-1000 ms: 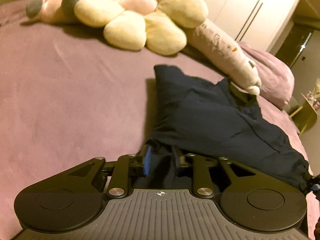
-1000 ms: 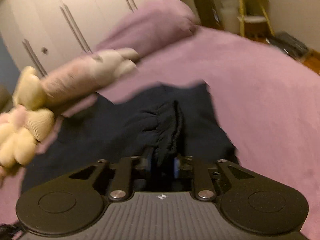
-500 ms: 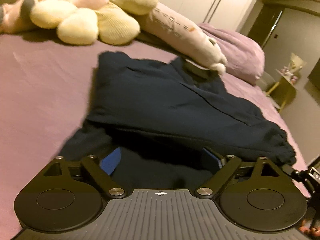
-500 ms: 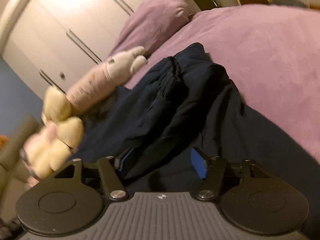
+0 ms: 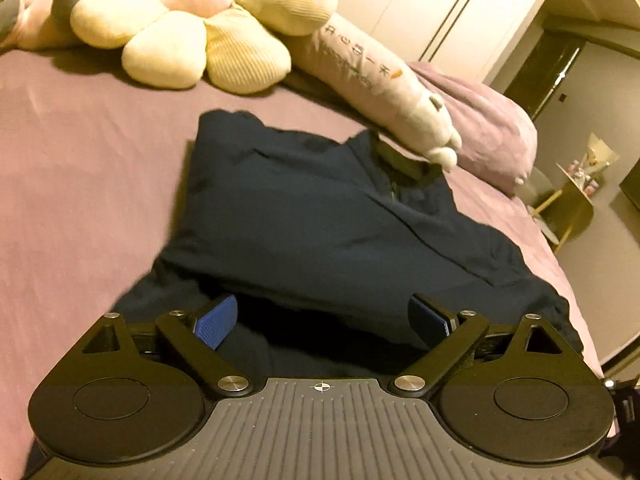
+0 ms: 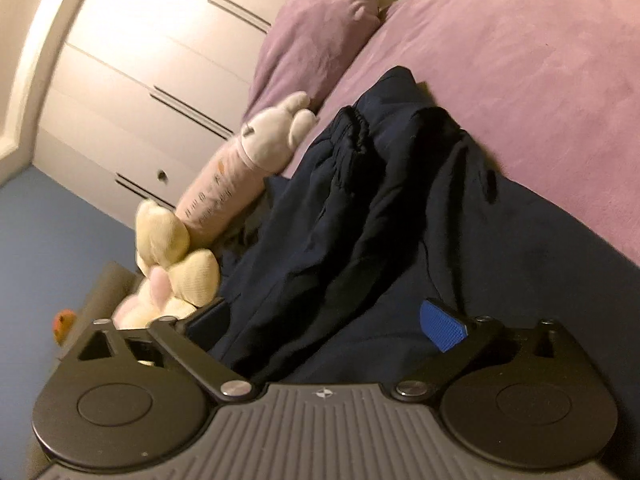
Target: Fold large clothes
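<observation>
A dark navy garment (image 5: 320,216) lies folded over itself on the purple bed (image 5: 80,180), its upper layer draped across a lower one. My left gripper (image 5: 324,316) sits at its near edge, open, with the blue pads (image 5: 214,320) wide apart and the cloth lying loose between them. In the right wrist view the same garment (image 6: 360,220) runs away from me, its gathered waistband at the far end. My right gripper (image 6: 326,324) is rolled to one side and its jaws are opening. Cloth lies between them, and neither pad presses on it.
A cream flower plush (image 5: 192,28) and a long pink plush bolster (image 5: 380,88) lie just beyond the garment, the bolster touching its far corner. A purple pillow (image 5: 492,132) sits behind them. White wardrobe doors (image 5: 420,8) back the bed, and a yellow side table (image 5: 572,204) stands past its right edge.
Both grippers were shut on bunched navy cloth a second ago and have let it go. The fabric has dropped flat onto the bed. The right gripper has rolled and sunk.
</observation>
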A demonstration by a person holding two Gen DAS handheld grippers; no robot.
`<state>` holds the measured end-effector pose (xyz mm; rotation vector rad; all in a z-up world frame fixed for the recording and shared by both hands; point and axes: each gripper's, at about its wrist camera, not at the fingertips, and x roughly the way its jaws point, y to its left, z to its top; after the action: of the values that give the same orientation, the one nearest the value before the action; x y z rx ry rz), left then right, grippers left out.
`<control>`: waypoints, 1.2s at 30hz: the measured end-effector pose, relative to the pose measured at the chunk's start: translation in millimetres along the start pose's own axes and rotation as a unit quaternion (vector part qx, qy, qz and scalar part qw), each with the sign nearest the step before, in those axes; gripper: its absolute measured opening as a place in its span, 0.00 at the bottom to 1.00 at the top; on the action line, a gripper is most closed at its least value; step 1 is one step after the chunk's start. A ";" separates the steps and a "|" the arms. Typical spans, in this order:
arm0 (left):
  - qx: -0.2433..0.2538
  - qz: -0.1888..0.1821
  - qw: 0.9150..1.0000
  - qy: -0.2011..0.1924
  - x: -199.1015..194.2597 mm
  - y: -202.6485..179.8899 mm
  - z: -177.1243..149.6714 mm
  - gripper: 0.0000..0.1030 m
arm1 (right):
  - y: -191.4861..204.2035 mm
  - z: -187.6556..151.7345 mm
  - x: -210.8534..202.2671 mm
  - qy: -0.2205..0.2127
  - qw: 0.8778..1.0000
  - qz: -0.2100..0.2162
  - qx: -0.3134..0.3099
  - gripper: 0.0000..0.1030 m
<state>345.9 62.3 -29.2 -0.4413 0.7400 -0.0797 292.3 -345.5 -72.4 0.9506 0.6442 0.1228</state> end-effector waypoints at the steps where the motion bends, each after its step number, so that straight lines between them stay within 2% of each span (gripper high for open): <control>1: -0.003 0.002 1.000 -0.002 1.1 0.7 2.7 0.93 | 4.7 2.8 -0.2 0.001 1.000 -0.005 -0.005 0.66; 2: -0.005 0.003 1.000 -0.002 2.6 1.6 4.8 0.93 | 9.3 7.1 -0.8 -0.006 1.000 -0.001 -0.003 0.49; 5: -0.021 0.010 1.000 0.007 13.6 6.1 10.0 0.88 | 13.6 20.5 8.0 -0.011 1.000 0.016 0.022 0.49; 8: -0.036 0.022 0.999 0.022 24.9 10.4 13.5 0.82 | 5.4 31.1 31.7 0.007 0.997 0.015 0.071 0.48; 10: -0.044 0.025 0.998 0.026 28.1 11.9 16.2 0.78 | 2.2 34.9 43.2 0.004 0.996 0.000 0.091 0.36; 12: -0.043 0.029 0.998 0.028 29.0 12.8 19.2 0.72 | 6.2 39.6 52.1 0.004 0.996 -0.026 0.084 0.11; 13: -0.042 0.034 0.998 0.028 27.5 13.4 19.7 0.66 | 7.7 41.4 54.5 0.008 0.996 -0.031 0.079 0.10; 14: -0.042 0.035 0.998 0.027 25.6 14.7 20.4 0.64 | 7.5 42.3 52.5 0.008 0.996 -0.016 0.084 0.08; 16: -0.046 0.031 0.998 0.030 20.8 19.0 19.6 0.55 | 0.5 43.5 38.6 -0.003 0.990 0.065 0.122 0.08; 17: -0.047 0.025 0.998 0.032 18.4 21.6 17.7 0.55 | -4.9 42.5 31.3 -0.004 0.986 0.096 0.136 0.08; 18: -0.044 0.023 0.998 0.034 17.0 23.0 15.2 0.55 | -7.3 40.9 25.4 -0.006 0.986 0.096 0.137 0.08; 20: -0.036 0.032 0.998 0.042 16.2 24.5 8.6 0.55 | -10.5 33.5 20.8 -0.003 0.995 0.033 0.096 0.08; 22: -0.040 0.028 0.998 0.051 12.8 26.3 3.1 0.56 | -20.7 25.2 29.3 0.028 0.996 -0.040 0.077 0.13; 23: -0.044 0.025 0.997 0.053 9.8 27.1 1.5 0.57 | -27.7 21.7 28.3 0.033 0.995 -0.034 0.092 0.14; 25: -0.049 0.002 0.998 0.049 2.3 26.8 -1.5 0.71 | -30.6 19.8 17.0 0.024 0.994 -0.017 0.105 0.34; 27: -0.049 -0.017 0.998 0.041 -0.9 22.6 -3.0 0.76 | -26.6 19.5 3.0 0.000 0.996 -0.012 0.091 0.67; 29: -0.036 -0.018 0.998 0.039 5.2 14.2 -2.4 0.76 | -23.1 23.0 0.2 -0.009 0.996 -0.011 0.088 0.71; 31: -0.040 -0.009 0.998 0.048 17.3 8.0 -1.0 0.73 | -22.4 29.5 9.9 -0.005 0.995 -0.023 0.101 0.68; 32: -0.046 -0.009 0.998 0.050 23.9 5.7 -0.9 0.70 | -22.5 33.1 18.0 -0.001 0.993 -0.029 0.113 0.57; 33: -0.048 -0.003 0.997 0.053 29.0 4.0 -0.6 0.66 | -22.1 36.9 24.0 0.002 0.992 -0.034 0.119 0.37; 35: -0.043 0.010 0.998 0.052 37.4 -0.6 -0.3 0.65 | -20.5 42.9 39.7 0.011 0.992 -0.057 0.113 0.25; 36: -0.033 0.016 0.998 0.046 41.3 -3.0 1.0 0.63 | -18.6 46.1 46.1 0.014 0.993 -0.062 0.102 0.23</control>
<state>377.3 50.8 -53.6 -0.4903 0.8409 -0.0458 352.2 -372.5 -89.2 1.1049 0.7503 -0.0410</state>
